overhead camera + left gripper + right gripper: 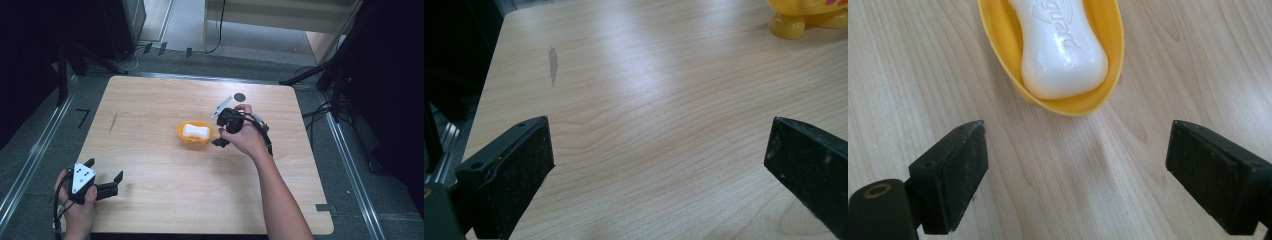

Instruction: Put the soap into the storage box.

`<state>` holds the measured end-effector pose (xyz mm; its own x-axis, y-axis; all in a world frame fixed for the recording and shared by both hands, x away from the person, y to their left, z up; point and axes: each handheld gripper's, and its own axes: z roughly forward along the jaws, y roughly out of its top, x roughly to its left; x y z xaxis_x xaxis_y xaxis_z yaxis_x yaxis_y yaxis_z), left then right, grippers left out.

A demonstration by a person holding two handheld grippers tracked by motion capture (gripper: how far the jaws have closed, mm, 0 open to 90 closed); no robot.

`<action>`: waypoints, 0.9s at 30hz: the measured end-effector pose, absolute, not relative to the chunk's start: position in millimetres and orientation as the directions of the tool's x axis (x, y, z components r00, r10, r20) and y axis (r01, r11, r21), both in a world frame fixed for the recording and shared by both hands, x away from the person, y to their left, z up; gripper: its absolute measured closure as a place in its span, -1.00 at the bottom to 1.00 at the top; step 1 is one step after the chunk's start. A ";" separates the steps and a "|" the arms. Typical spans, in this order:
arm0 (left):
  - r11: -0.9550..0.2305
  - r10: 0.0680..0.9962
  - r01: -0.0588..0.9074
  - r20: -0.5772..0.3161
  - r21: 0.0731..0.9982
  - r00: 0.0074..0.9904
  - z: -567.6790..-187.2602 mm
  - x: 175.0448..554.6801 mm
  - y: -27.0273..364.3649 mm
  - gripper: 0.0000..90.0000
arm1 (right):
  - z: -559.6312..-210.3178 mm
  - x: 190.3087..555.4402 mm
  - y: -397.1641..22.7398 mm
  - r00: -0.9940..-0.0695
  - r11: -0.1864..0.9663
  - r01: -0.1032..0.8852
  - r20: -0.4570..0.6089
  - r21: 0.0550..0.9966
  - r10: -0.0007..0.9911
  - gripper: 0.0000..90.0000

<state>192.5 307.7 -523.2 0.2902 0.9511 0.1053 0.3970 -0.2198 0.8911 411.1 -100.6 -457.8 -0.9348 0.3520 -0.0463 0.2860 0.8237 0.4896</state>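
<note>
A: Starting at the left, where's the left gripper [105, 176]?

B: Down at about eight o'clock on the pale wooden table [165, 200], in the person's left hand [75, 200], jaws spread wide with nothing between them. It's well apart from the work, so little risk there beyond its cable snagging.

A: And the middle?

B: A white waisted bar of soap [1060, 47] lies in an oval yellow plastic soap dish [998, 45], near the table's centre. The dish seems to stand on small rounded feet [788, 25].

A: Then the right gripper [1075, 170]?

B: Just beside the dish at its three o'clock, jaws released and wide, facing the near end of it, not touching.

A: What could go wrong?

B: I'd judge the glossy soap may squirt out if pinched at its rounded end. A jaw catching the rim could tip or skid the light dish across the smooth wood.
</note>
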 end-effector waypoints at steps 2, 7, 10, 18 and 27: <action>-0.221 0.951 0.398 0.107 0.890 0.289 -523.0 192.3 307.6 -1.00 | -458.9 408.7 -105.2 -0.929 0.806 0.301 -0.036 0.509 0.369 -0.76; -0.221 0.952 0.398 0.108 0.891 0.287 -523.1 192.2 307.5 -1.00 | -463.3 403.5 -114.9 -0.921 0.786 0.320 -0.020 0.529 0.388 -0.80; -0.221 0.952 0.399 0.108 0.890 0.286 -523.1 192.4 307.3 -1.00 | -465.2 399.2 -120.1 -0.917 0.775 0.330 -0.013 0.539 0.399 -0.81; -0.229 0.951 0.400 0.115 0.887 0.288 -523.1 192.5 307.1 -1.00 | -470.7 388.3 -137.6 -0.901 0.734 0.353 -0.001 0.581 0.434 -0.92; -0.230 0.951 0.400 0.117 0.887 0.287 -523.2 192.6 306.7 -1.00 | -480.1 376.5 -155.9 -0.877 0.700 0.399 0.025 0.592 0.479 -1.00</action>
<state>192.6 306.7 -523.2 0.2873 0.9507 0.1168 0.4001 -0.2299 0.8872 376.5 -155.9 -480.1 -0.8773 0.4794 0.0252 0.3993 0.6997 0.5924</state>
